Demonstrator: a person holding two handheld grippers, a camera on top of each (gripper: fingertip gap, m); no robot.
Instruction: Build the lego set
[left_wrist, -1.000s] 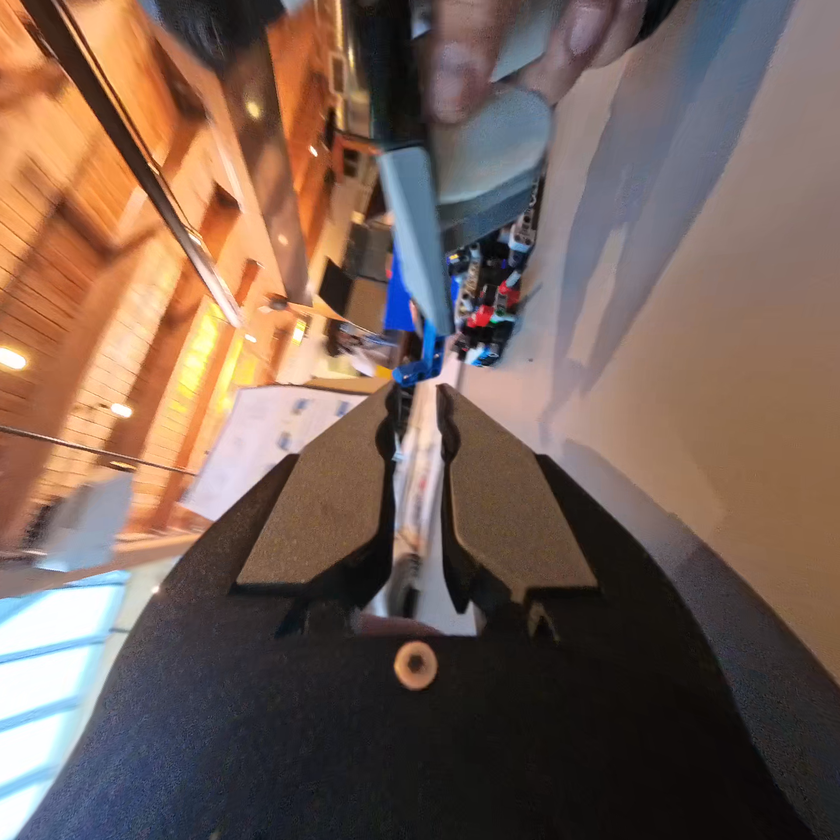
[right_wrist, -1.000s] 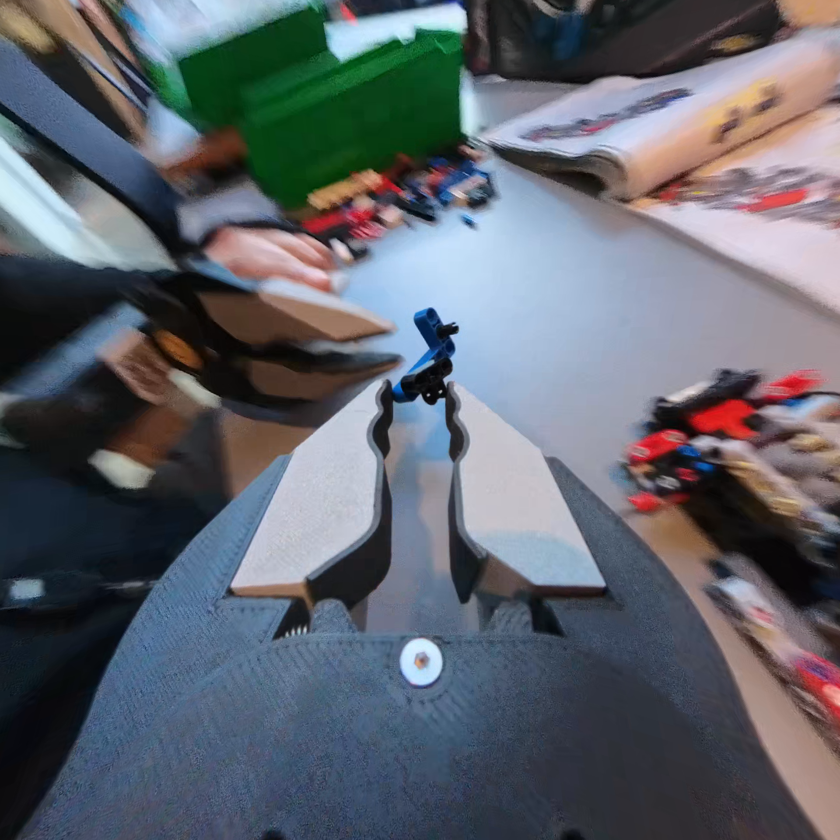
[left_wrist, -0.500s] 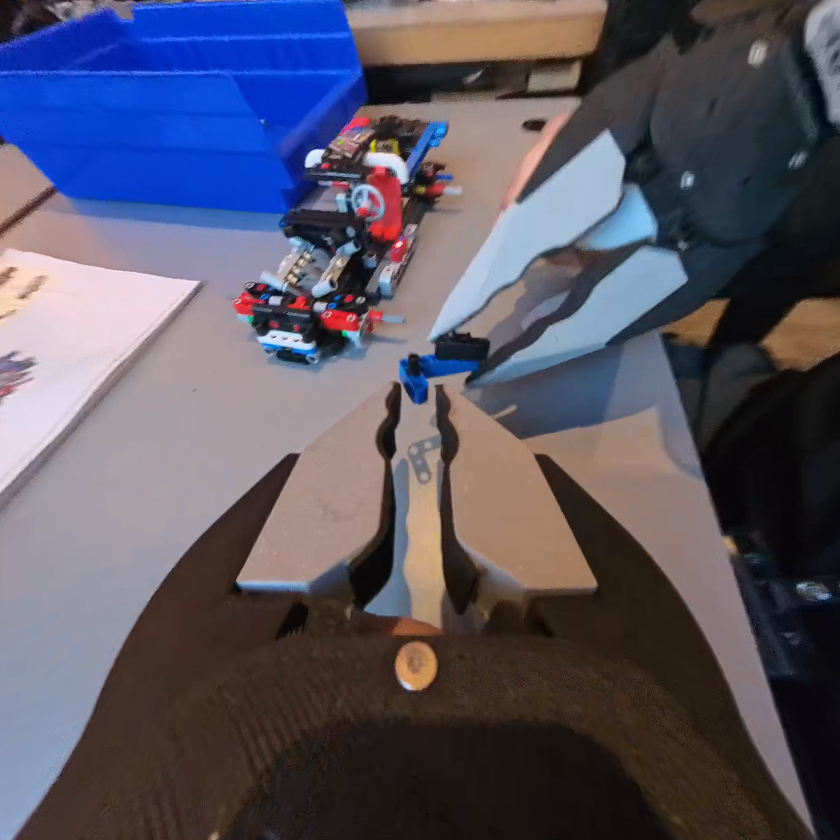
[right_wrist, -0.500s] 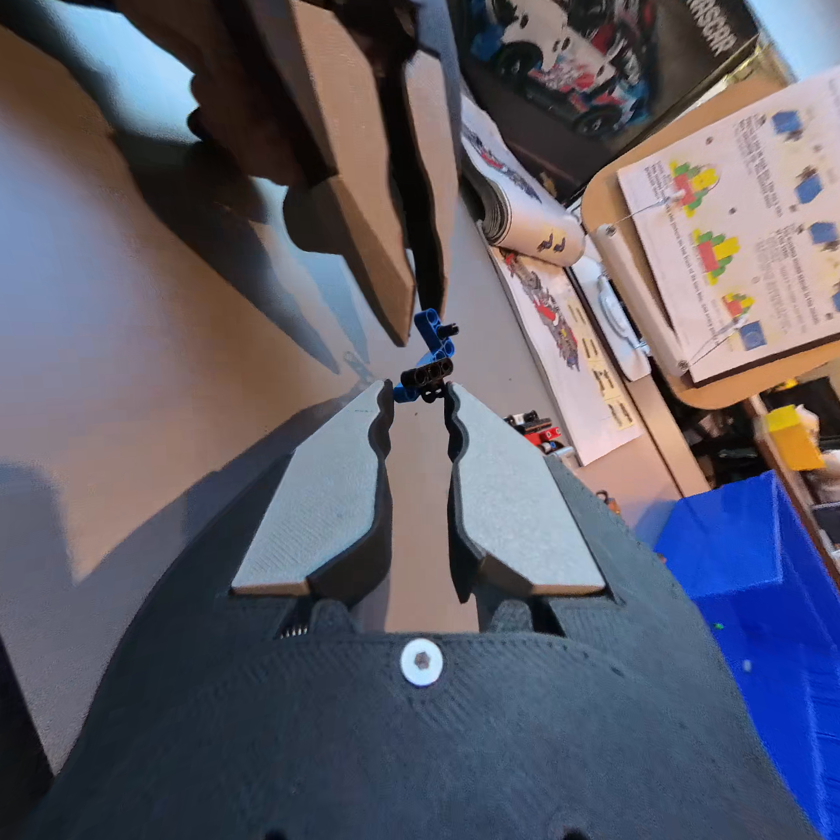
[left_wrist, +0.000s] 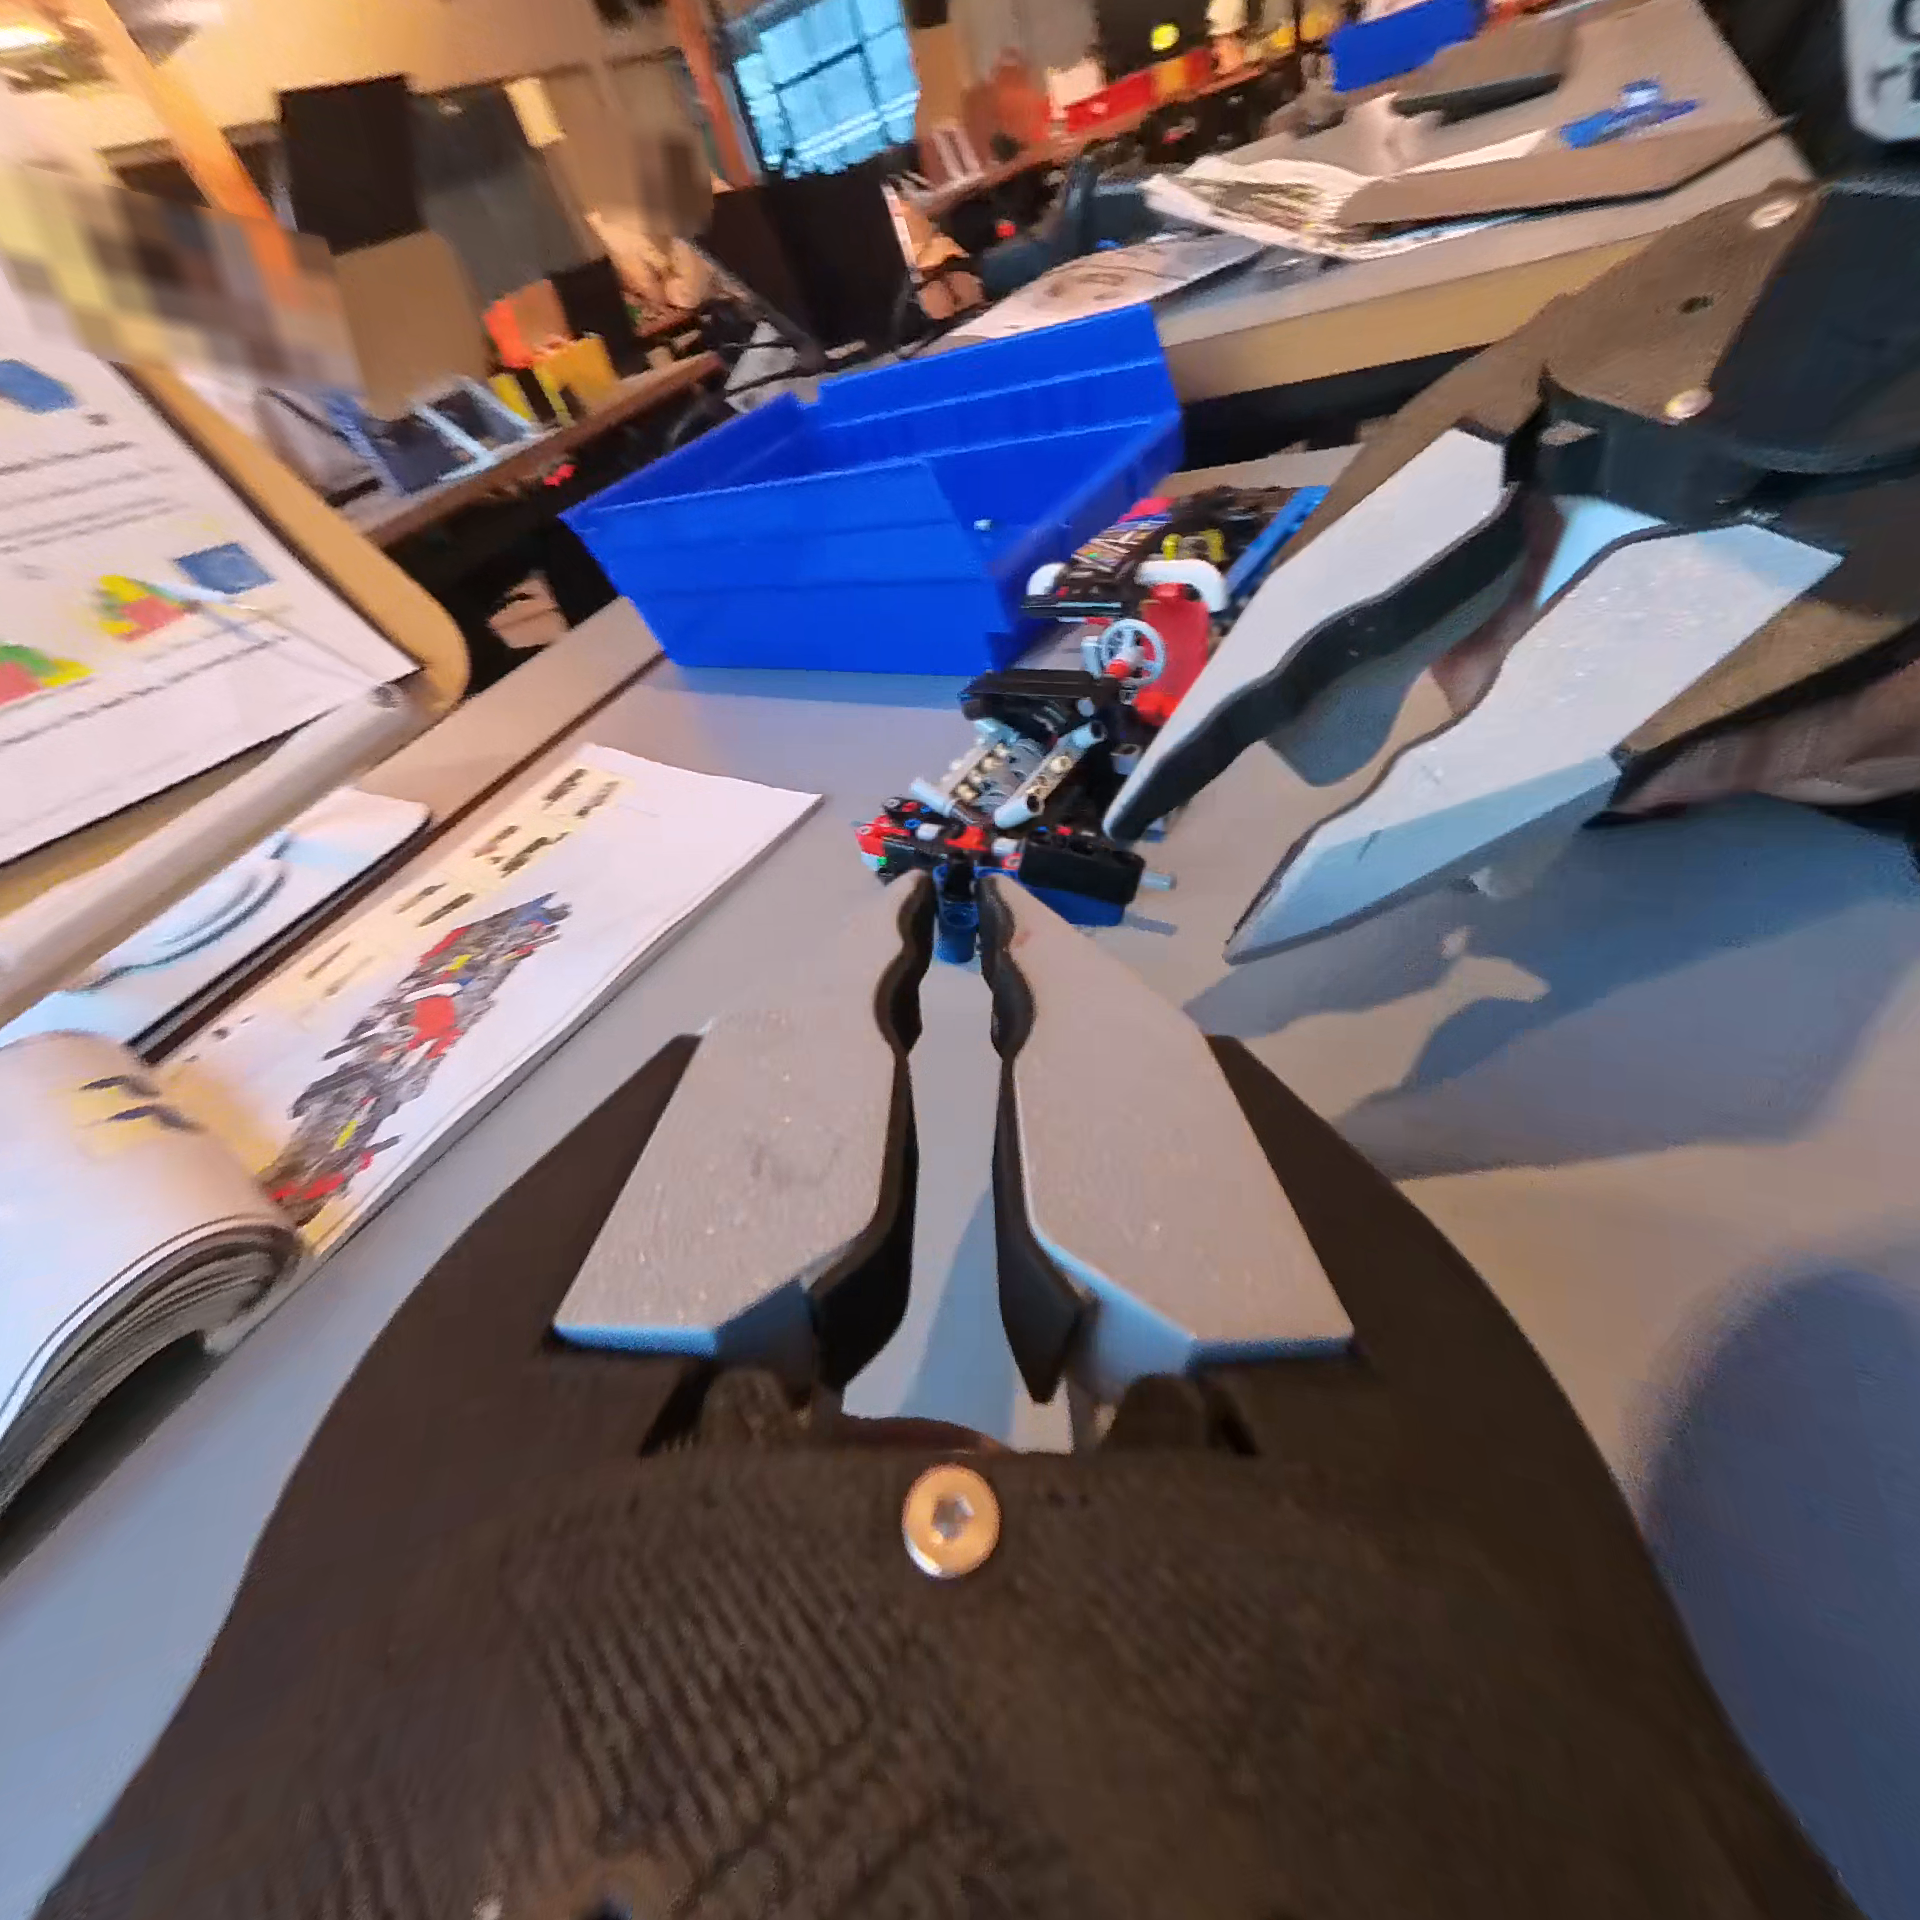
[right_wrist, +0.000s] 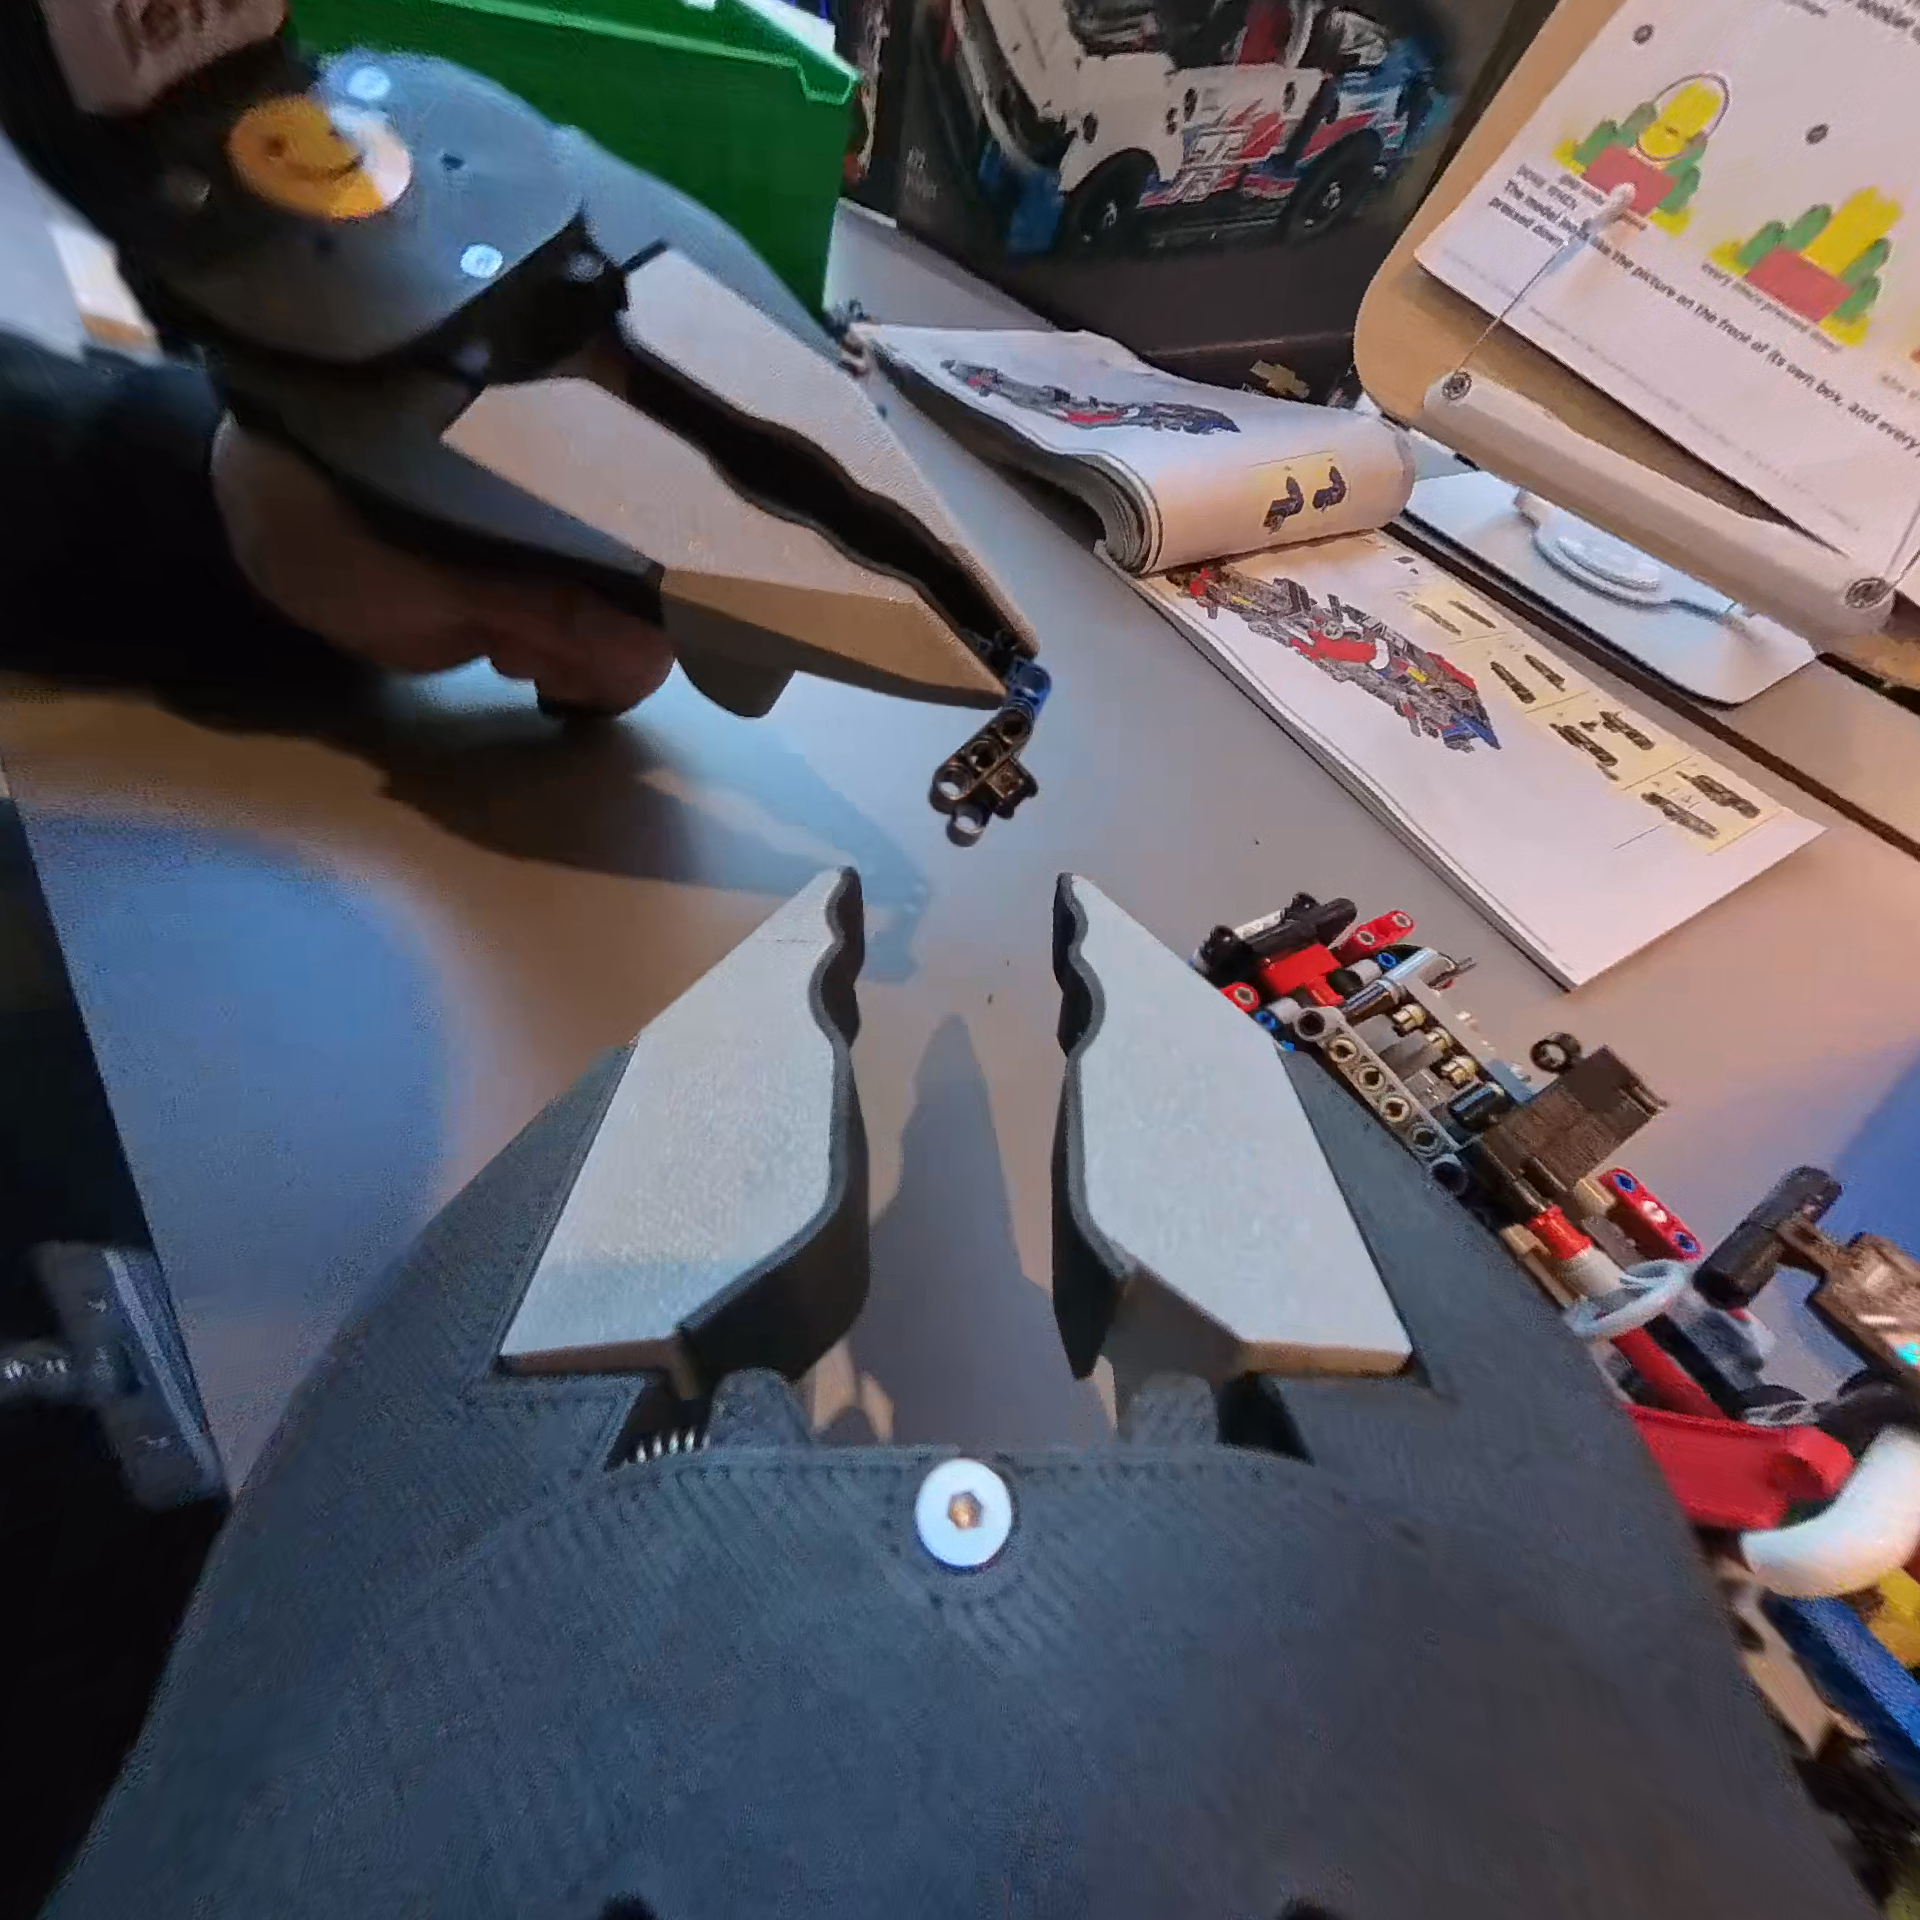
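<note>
left wrist view: low over the table (left_wrist: 727, 727), facing the far blue bin (left_wrist: 862, 540).
right wrist view: higher, facing left.
shared: lego car (left_wrist: 1039, 769), booklet (right_wrist: 1455, 727).

Bare table (right_wrist: 1122, 727) between tongs; car model (right_wrist: 1455, 1081) crowds right side

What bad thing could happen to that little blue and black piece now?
The left gripper pinches the small blue and black piece only by its blue end, above the table, so it might twist loose and drop. The right gripper is open and empty. The car model lies close beside it, so a careless swing could bump it.
</note>
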